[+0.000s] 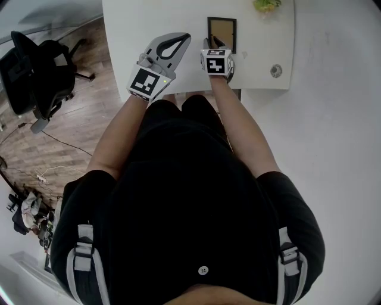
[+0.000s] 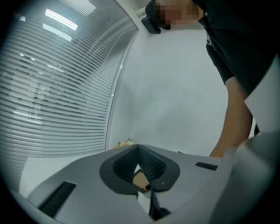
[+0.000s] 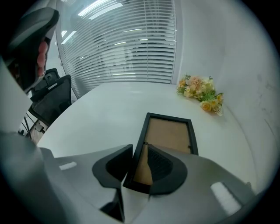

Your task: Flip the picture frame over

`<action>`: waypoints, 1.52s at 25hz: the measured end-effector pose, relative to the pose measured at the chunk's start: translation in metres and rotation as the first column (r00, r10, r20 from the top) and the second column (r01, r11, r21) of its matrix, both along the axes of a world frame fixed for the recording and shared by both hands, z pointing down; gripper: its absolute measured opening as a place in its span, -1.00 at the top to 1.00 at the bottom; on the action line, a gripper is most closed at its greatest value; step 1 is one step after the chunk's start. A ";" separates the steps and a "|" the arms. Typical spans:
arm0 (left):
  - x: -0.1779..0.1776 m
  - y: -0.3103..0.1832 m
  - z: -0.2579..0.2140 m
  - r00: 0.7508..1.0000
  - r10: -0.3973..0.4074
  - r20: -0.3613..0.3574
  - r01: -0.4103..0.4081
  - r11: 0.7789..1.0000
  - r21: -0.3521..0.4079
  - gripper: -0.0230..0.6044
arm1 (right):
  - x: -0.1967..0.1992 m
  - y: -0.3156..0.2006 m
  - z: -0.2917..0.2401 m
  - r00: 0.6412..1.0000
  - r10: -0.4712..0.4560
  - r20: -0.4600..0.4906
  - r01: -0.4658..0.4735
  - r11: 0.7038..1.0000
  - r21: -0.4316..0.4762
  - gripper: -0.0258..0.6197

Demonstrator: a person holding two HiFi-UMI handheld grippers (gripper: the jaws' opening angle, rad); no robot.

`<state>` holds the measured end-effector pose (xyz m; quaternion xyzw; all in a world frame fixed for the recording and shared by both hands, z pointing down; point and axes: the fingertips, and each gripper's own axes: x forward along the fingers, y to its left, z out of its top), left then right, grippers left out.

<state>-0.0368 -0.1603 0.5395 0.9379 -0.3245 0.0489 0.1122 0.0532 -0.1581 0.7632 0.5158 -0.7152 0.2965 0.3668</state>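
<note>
The picture frame lies flat on the white table, its black rim around a brown backing board that faces up. My right gripper is tilted down over the frame's near left corner. In the right gripper view, the right gripper is open and straddles the left rail. The left pad is against the rail's outer edge. A strip of backing shows before the right pad. My left gripper hovers left of the frame, tips together, holding nothing. A bit of the frame shows through the gap between its pads.
A small bunch of yellow flowers lies on the table beyond the frame. A round cable port sits at the table's near right. A black office chair stands on the wood floor to the left.
</note>
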 end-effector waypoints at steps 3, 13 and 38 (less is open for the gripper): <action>0.000 0.001 0.001 1.000 0.004 -0.003 -0.004 1.000 -0.001 0.91 | -0.002 -0.001 -0.001 0.999 -0.013 -0.046 0.014 1.000 0.016 0.57; -0.007 0.008 -0.002 1.000 -0.004 0.002 0.004 1.000 0.002 0.91 | 0.007 0.001 -0.001 0.997 0.072 -0.026 -0.071 0.997 0.005 0.76; -0.027 0.026 -0.052 1.000 -0.007 -0.028 0.009 0.997 0.074 0.91 | -0.008 0.005 -0.080 0.980 0.127 0.155 -0.142 0.986 0.088 0.76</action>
